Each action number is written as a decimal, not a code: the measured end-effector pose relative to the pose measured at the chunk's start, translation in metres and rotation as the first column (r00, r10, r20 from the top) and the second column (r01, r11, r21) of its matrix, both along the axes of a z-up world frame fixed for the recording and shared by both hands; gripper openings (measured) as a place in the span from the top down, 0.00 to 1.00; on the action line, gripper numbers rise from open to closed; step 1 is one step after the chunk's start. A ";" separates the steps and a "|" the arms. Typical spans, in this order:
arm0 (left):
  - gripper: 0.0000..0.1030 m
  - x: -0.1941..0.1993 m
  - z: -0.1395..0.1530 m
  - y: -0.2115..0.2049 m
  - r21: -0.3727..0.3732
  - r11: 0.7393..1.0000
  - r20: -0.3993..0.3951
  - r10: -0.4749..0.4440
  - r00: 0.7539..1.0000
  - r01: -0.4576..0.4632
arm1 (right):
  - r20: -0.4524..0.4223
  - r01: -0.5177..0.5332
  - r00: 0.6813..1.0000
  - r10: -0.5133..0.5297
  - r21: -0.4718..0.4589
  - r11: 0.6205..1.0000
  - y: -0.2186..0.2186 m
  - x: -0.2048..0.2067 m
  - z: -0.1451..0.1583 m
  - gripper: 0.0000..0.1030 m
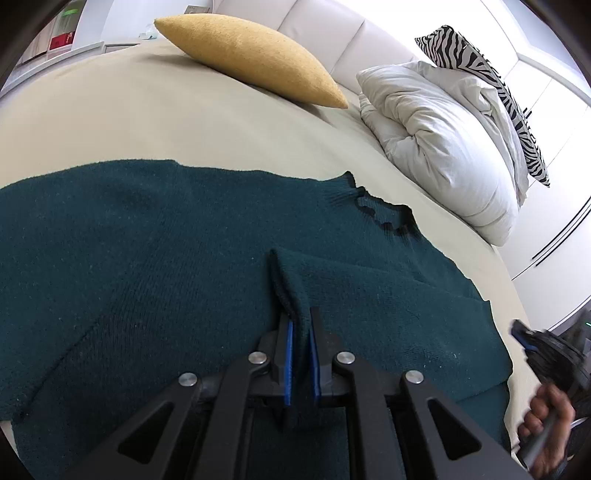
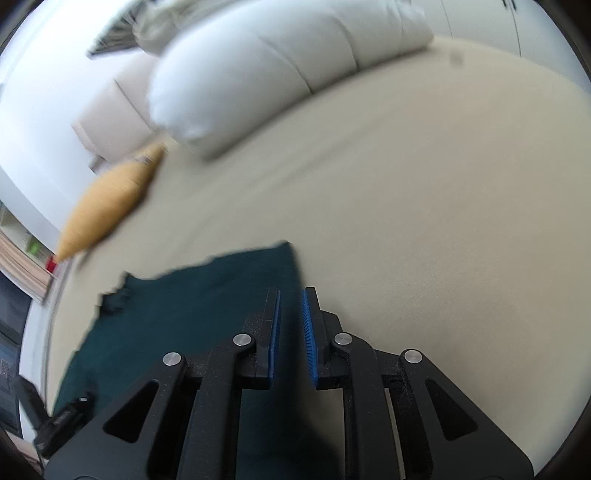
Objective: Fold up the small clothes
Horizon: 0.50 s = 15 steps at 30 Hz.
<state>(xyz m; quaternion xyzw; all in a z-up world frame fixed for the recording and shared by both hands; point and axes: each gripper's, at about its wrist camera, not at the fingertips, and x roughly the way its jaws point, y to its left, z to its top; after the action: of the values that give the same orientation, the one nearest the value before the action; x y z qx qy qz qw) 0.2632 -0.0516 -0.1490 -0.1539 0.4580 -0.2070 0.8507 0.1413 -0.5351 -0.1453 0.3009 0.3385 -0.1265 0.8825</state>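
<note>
dark teal sweater (image 1: pixel 155 266) spread flat on beige bed (image 1: pixel 147 122). left hand-held gripper (image 1: pixel 300 332) pinches a raised fold of the knit between blue pads. right hand-held gripper (image 2: pixel 291 317) narrowly parted, nothing between, over sweater corner. yellow cushion (image 1: pixel 255 59), white pillow (image 1: pixel 439 147) beyond.

bed (image 1: pixel 184 110): beige sheet | headboard (image 1: pixel 325 33): white, padded | yellow cushion (image 1: pixel 255 59) | white duvet (image 1: pixel 443 147) | daylight: bright
</note>
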 end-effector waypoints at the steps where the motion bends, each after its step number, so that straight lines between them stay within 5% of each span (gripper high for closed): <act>1: 0.89 0.000 0.000 0.000 -0.004 1.000 0.001 0.000 1.000 0.000 | 0.015 -0.020 1.000 0.020 -0.004 1.000 0.007 -0.005 0.005 0.88; 4: 0.89 0.000 -0.002 0.002 -0.022 1.000 -0.002 0.003 1.000 -0.003 | -0.006 -0.112 0.994 0.111 -0.045 0.993 0.038 -0.011 0.003 0.87; 6: 0.89 -0.001 -0.003 0.005 -0.035 0.999 -0.008 0.004 1.000 -0.005 | -0.119 -0.135 0.983 0.138 0.031 0.990 0.034 0.002 -0.040 0.88; 9: 0.88 -0.001 -0.001 0.009 -0.061 0.998 -0.043 -0.002 0.999 -0.001 | -0.022 -0.119 0.992 0.123 0.128 0.985 0.015 -0.002 -0.048 0.93; 11: 0.78 -0.011 0.011 0.019 -0.070 0.997 -0.060 0.008 0.998 -0.012 | -0.046 -0.098 0.994 0.103 0.115 0.989 0.017 -0.006 -0.034 0.88; 13: 0.44 -0.026 0.027 0.034 -0.091 0.995 -0.041 0.029 0.999 -0.033 | -0.033 -0.079 0.996 0.081 0.074 0.994 0.026 -0.017 -0.016 0.81; 15: 0.34 -0.051 0.049 0.073 -0.139 0.987 0.003 0.078 0.997 -0.076 | 0.037 -0.077 0.996 0.076 0.021 0.997 0.040 -0.034 0.011 0.65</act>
<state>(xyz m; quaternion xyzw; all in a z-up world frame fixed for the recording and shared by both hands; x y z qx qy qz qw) 0.2121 0.0215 -0.1002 -0.2293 0.4324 -0.2060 0.8474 0.1074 -0.4952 -0.1343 0.2998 0.3349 -0.0833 0.8894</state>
